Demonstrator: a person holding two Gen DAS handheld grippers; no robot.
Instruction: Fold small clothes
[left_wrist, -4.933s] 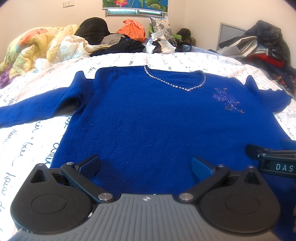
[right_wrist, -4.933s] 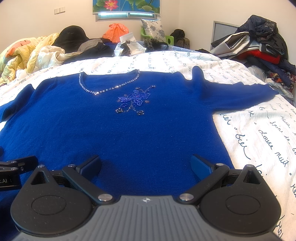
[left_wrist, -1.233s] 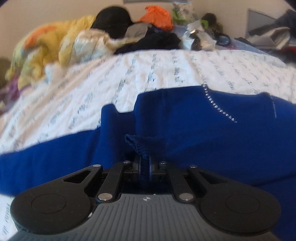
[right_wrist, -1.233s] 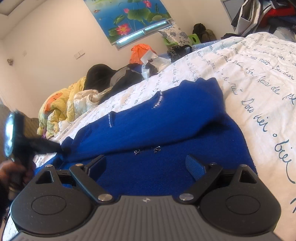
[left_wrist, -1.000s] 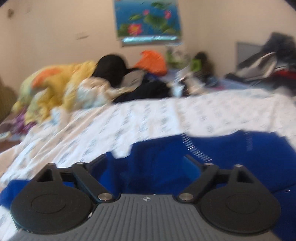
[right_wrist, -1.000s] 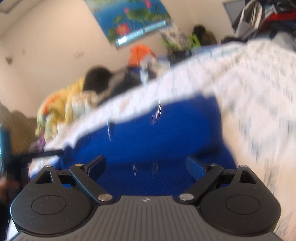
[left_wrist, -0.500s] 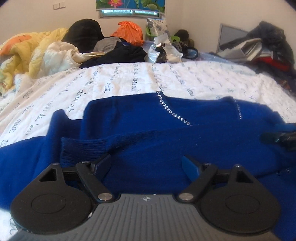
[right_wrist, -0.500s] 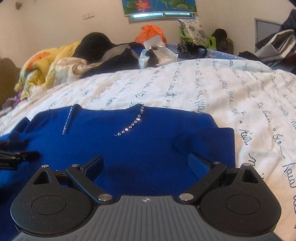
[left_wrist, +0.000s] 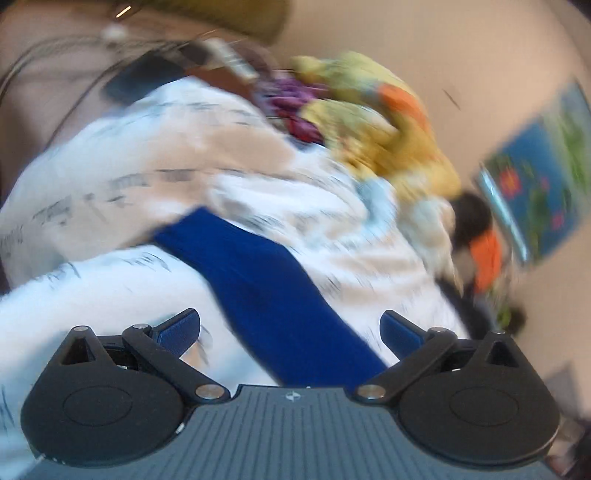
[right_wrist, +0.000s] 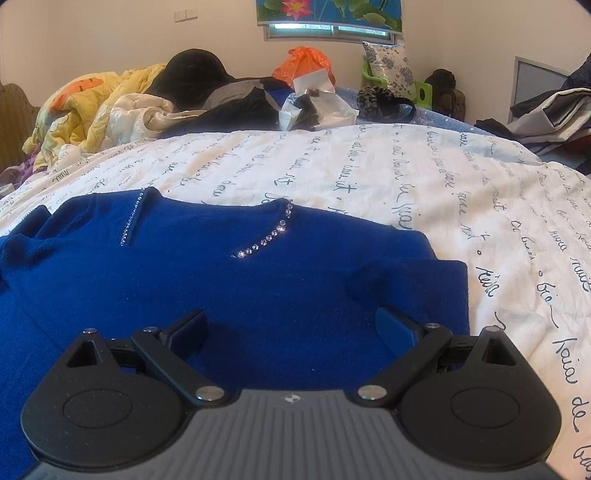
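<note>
A royal-blue knit sweater (right_wrist: 229, 280) with a rhinestone neckline (right_wrist: 264, 242) lies on the white bedsheet, its lower half folded up over the chest. My right gripper (right_wrist: 291, 328) is open and empty, low over the folded body. In the blurred, tilted left wrist view, the sweater's left sleeve (left_wrist: 266, 280) stretches flat across the sheet. My left gripper (left_wrist: 290, 330) is open and empty just above the near part of that sleeve.
The white sheet with dark script (right_wrist: 424, 177) covers the bed. A yellow quilt (right_wrist: 92, 99), black garments (right_wrist: 207, 77), an orange bag (right_wrist: 306, 61) and plastic wrap (right_wrist: 317, 103) pile at the far edge. More clothes (right_wrist: 554, 107) are heaped at the right.
My left gripper has swung left and tilted, from over the folded body to over the outstretched left sleeve. My right gripper has moved slightly closer over the sweater. Both stay open.
</note>
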